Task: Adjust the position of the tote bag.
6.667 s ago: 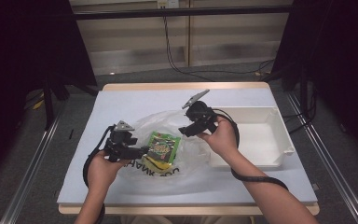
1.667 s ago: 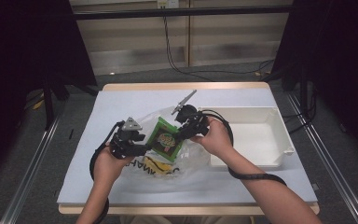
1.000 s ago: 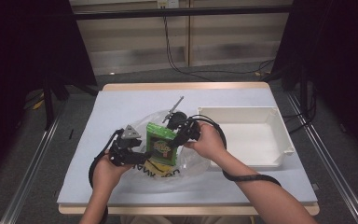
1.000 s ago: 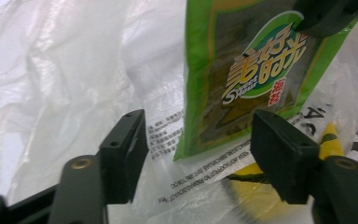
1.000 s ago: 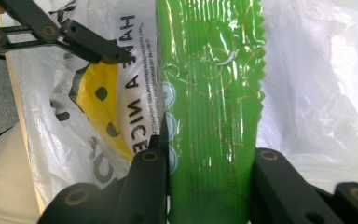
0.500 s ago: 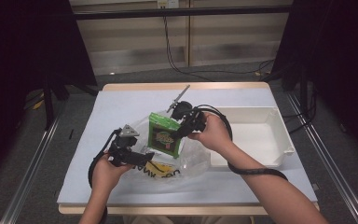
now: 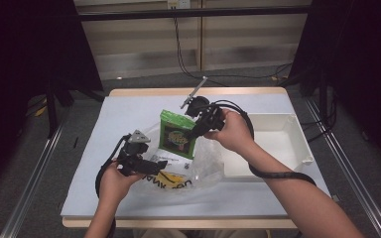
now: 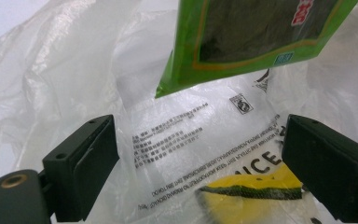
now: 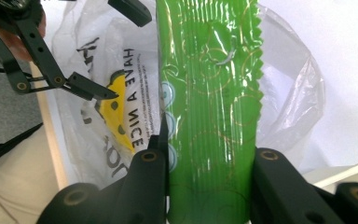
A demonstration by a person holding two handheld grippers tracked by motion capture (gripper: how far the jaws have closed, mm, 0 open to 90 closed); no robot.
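A green snack packet (image 7: pixel 176 136) hangs upright above a clear plastic bag (image 7: pixel 204 164) with yellow print. My right gripper (image 7: pixel 194 130) is shut on the packet's right edge; in the right gripper view the packet (image 9: pixel 209 84) is clamped between both jaws of that gripper (image 9: pixel 209 156). To the left, my left gripper (image 7: pixel 158 162) rests low at the bag's mouth. Its jaws have just been opening. In the left gripper view the gripper (image 8: pixel 200 140) stands wide, with bag film (image 8: pixel 177 135) lying loose between the jaws, untouched by the pads. The packet's corner (image 8: pixel 251 37) floats above.
A white tray (image 7: pixel 297 130) stands at the table's right side, close to my right forearm. The bag lies crumpled mid-table on the pale tabletop (image 7: pixel 129 111). Cables trail from both grippers.
The right gripper has risen and drawn the green packet up out of the bag. The left gripper's jaws have spread wide and let go of the bag film.
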